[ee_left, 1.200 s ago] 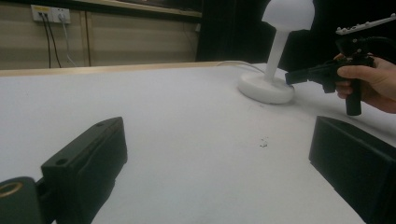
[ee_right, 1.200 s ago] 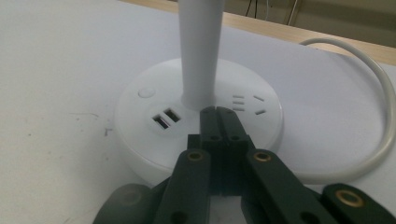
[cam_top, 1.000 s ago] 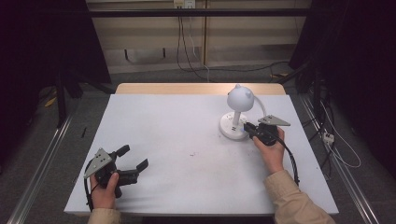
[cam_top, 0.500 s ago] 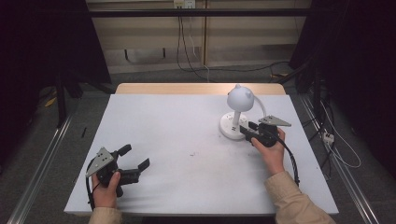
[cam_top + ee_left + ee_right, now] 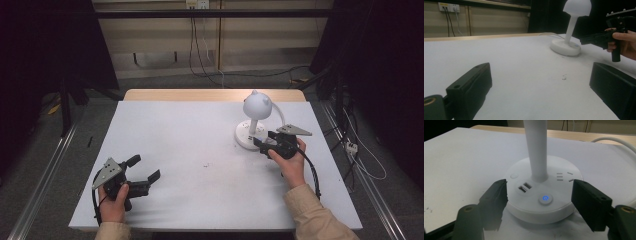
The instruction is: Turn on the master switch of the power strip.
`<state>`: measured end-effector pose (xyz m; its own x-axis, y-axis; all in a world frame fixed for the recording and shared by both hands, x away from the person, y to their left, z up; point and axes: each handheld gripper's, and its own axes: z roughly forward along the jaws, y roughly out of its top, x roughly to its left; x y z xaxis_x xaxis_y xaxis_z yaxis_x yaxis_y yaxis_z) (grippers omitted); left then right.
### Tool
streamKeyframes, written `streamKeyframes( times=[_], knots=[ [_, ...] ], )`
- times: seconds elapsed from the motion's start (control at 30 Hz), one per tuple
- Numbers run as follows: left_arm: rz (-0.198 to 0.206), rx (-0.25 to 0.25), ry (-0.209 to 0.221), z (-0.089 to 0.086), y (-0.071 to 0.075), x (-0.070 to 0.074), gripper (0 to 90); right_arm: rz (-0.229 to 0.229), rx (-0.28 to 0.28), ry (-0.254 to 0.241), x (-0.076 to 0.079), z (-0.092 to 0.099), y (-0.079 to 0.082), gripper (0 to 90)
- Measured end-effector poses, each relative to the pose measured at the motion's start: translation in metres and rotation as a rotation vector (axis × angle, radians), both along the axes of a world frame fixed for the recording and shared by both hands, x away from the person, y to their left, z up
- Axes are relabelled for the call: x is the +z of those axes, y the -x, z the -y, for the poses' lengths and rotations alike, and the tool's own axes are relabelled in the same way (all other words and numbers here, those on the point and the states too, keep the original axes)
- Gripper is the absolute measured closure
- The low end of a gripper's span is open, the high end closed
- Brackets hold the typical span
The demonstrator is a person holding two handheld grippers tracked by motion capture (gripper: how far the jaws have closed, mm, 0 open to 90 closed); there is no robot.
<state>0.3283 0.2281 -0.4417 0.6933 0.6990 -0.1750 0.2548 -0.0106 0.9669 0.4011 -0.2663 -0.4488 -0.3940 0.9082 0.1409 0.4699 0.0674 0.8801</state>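
Left gripper [image 5: 145, 172]: parked near the table's [image 5: 190, 145] front-left corner, jaws spread and empty, hand resting low, well apart from the work. Desk lamp [image 5: 252, 122]: upright at the right rear, round base flat on the table, its power button [image 5: 545, 199] glowing blue. Right gripper [image 5: 262, 140]: held level at the base, its jaws have just been opening and stand spread either side of the button, nothing pinched, likely placed so to work it.

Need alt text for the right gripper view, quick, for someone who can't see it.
The right gripper has its black jaws open on either side of the round base of a white desk lamp, where a power button glows blue. USB ports sit left of the stem, on a white table.
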Motion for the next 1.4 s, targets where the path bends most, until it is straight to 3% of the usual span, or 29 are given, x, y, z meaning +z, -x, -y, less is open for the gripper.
streamKeyframes(
  times=[0.67, 1.4],
  knots=[
    [-0.003, 0.005, 0.004, 0.000, -0.001, 0.000, 4.1, -0.018, 0.049, -0.020, 0.002, 0.003, 0.018, 16.1],
    [0.000, 0.005, 0.011, 0.000, -0.002, 0.000, 4.1, 0.006, 0.082, -0.021, 0.007, 0.005, 0.040, 13.5]
  ],
)
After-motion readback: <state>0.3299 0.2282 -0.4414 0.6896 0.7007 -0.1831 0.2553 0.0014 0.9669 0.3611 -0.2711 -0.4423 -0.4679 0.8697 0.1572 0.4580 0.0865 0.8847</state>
